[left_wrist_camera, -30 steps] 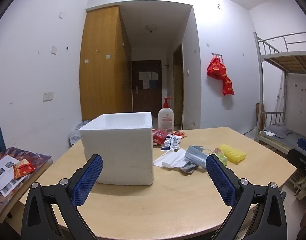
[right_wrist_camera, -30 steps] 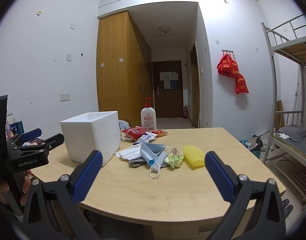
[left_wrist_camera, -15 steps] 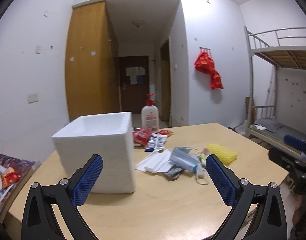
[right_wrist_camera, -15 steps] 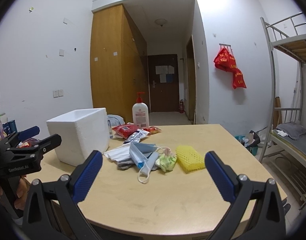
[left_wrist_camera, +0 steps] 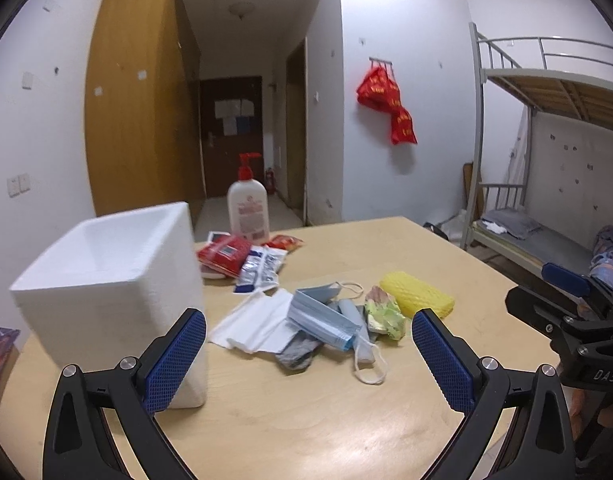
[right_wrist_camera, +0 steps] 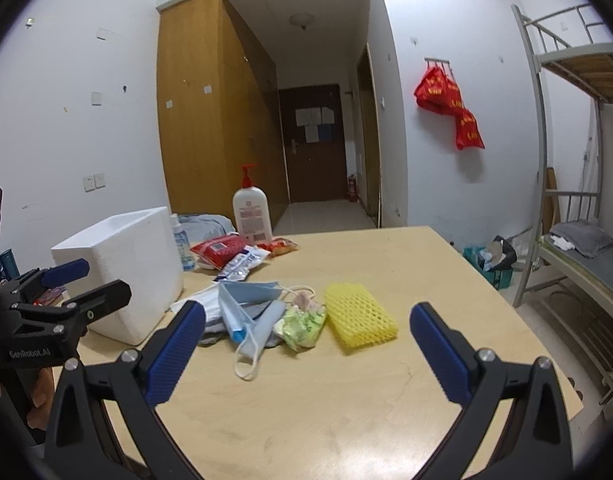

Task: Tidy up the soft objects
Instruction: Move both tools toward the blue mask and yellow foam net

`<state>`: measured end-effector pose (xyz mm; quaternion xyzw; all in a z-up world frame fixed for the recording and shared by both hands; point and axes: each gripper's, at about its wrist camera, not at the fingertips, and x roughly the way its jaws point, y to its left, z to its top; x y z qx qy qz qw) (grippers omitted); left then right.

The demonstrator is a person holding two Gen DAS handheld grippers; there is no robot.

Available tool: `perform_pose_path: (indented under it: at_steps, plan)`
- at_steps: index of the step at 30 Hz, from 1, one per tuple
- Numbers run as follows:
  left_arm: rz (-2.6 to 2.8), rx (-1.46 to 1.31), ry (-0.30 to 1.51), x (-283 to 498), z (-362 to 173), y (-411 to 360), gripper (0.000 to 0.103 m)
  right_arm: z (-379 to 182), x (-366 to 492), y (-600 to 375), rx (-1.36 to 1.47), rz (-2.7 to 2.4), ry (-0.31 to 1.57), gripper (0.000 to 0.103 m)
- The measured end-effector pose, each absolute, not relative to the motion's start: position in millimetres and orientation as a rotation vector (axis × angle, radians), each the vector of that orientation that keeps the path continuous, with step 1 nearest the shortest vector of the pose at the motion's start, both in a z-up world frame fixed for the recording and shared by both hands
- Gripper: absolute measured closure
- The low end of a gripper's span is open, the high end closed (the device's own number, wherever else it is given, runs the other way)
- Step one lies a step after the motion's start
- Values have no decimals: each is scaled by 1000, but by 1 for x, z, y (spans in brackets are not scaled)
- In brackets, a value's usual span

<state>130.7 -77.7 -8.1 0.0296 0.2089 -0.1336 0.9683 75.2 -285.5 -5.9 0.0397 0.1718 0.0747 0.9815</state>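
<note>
A white foam box point(left_wrist_camera: 106, 276) point(right_wrist_camera: 126, 264) stands open-topped on the wooden table point(left_wrist_camera: 306, 400) at the left. Beside it lies a pile of soft items: blue face masks point(left_wrist_camera: 320, 316) point(right_wrist_camera: 242, 300), white tissue point(left_wrist_camera: 258, 320), a green crumpled wrapper point(left_wrist_camera: 382, 316) point(right_wrist_camera: 302, 322) and a yellow foam net point(left_wrist_camera: 416, 294) point(right_wrist_camera: 358, 314). My left gripper point(left_wrist_camera: 308, 354) hovers open before the pile, holding nothing. My right gripper point(right_wrist_camera: 306, 344) is open too, short of the yellow net, and appears at the right edge point(left_wrist_camera: 566, 312) of the left wrist view.
A pump bottle point(left_wrist_camera: 248, 208) point(right_wrist_camera: 252, 212), red snack packets point(left_wrist_camera: 224, 250) point(right_wrist_camera: 218, 248) and blue-white sachets point(left_wrist_camera: 260, 266) lie behind the pile. A bunk bed point(left_wrist_camera: 546, 160) stands at the right, a wardrobe point(right_wrist_camera: 210, 128) at the back left.
Both grippers have moved forward and tilted down toward the pile, which now looks larger. The left view has swung right, putting the box at its left side.
</note>
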Motion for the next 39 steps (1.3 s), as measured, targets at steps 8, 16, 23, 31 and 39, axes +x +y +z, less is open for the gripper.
perform_pose_path:
  at_steps: [8,16,23,31,39]
  plan:
    - [-308,48,537,179,-18,-96,0,-18,118,-302,104,150,435,0]
    - [-322,3,688,236,-38,-104,1,-33,159,-315,136,157,527,0]
    - [-322,-56,795,271,-57,-101,6,-38,192,-325,140,159,610,0]
    - [-291,-90,834,296,-75,-96,11,-51,225,-320,81,168,706,0]
    - [-290,-24,784,304,-82,-103,18,-69,247,-325,70,199,794,0]
